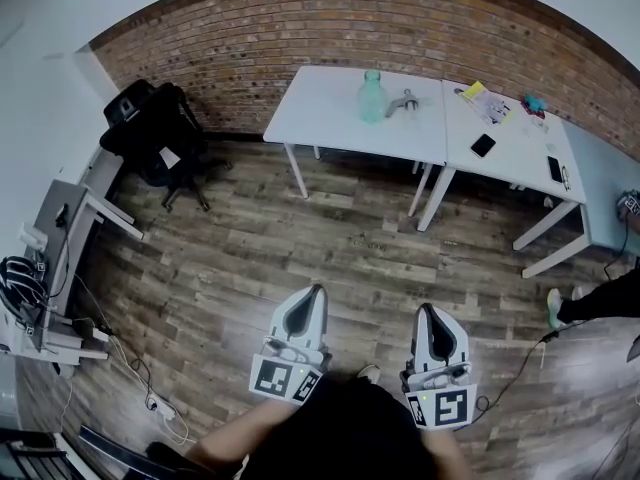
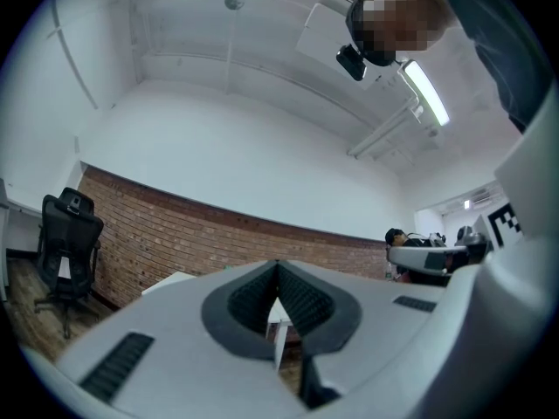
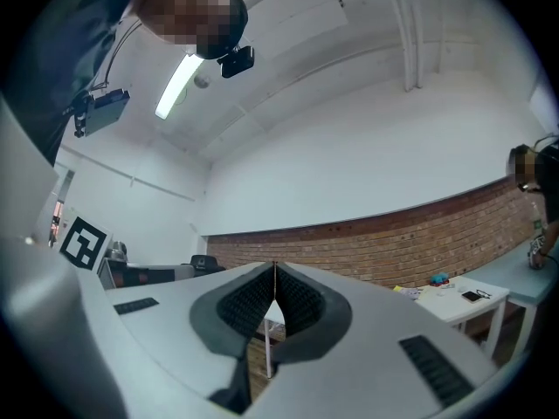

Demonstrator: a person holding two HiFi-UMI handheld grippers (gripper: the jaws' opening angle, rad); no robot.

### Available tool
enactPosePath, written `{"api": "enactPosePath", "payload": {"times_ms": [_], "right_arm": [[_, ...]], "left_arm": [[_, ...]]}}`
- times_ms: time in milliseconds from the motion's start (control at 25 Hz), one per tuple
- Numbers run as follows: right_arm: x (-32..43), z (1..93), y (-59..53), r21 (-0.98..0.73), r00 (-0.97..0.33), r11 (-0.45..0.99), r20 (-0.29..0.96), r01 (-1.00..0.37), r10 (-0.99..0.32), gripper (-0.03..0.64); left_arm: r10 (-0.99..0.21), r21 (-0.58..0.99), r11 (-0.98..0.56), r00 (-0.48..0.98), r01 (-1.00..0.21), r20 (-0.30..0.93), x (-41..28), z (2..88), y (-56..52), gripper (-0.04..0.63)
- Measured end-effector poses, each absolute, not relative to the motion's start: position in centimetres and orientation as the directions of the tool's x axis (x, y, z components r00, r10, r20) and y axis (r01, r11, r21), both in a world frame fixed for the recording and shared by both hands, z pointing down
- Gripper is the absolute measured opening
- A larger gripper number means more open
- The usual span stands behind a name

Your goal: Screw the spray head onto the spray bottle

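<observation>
White table (image 1: pixel 330 118) stands well ahead of the left gripper (image 1: pixel 316 290) and right gripper (image 1: pixel 427 308), across plank floor (image 1: pixel 330 248). On it: pale green spray bottle (image 1: pixel 371 96), upright, and spray head (image 1: pixel 403 102) lying near it on the right-gripper side. Second table (image 1: pixel 510 158) adjoins, ahead-right of the right gripper, carrying black phone (image 1: pixel 482 145), yellow-topped papers (image 1: pixel 487 103), small teal thing (image 1: pixel 533 102) and possibly another phone (image 1: pixel 556 169).

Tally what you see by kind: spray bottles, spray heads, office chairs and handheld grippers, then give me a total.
Translucent green plastic spray bottle: 1
Grey plastic spray head: 1
Black office chair: 1
Grey two-jaw grippers: 2, the left gripper and the right gripper
Total: 5
</observation>
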State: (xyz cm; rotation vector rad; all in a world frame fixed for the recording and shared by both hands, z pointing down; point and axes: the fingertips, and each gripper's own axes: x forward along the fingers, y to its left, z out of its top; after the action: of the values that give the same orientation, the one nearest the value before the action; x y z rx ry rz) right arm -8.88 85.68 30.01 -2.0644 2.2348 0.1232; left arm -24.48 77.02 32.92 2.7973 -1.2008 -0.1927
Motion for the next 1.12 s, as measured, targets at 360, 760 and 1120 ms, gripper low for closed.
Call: {"api": "enactPosePath", "payload": {"times_ms": [360, 760, 1120], "right_arm": [[-5.8, 31.7, 87.9, -0.042, -0.08, 0.086, -0.112, -0.995, -0.99, 0.006], [-1.6, 33.0, 87.3, -0.054, -0.013, 0.017, -0.076, -0.998, -0.997, 0.006], [-0.4, 33.2, 82.4, -0.005, 0.032, -0.032, -0.029, -0.999, -0.999, 0.008]], "left_arm": [[-0.75, 0.16, -0.658, 0.66, -0.736, -0.046, -22.7, 34.3, 78.5, 0.002], [-0.743, 0.12, -0.667, 0.668, -0.735, -0.039, -20.4, 34.4, 76.7, 0.002], [-0.719, 0.177, -0.689, 0.694, -0.703, -0.039, -18.8, 34.7, 72.0, 0.002]]}}
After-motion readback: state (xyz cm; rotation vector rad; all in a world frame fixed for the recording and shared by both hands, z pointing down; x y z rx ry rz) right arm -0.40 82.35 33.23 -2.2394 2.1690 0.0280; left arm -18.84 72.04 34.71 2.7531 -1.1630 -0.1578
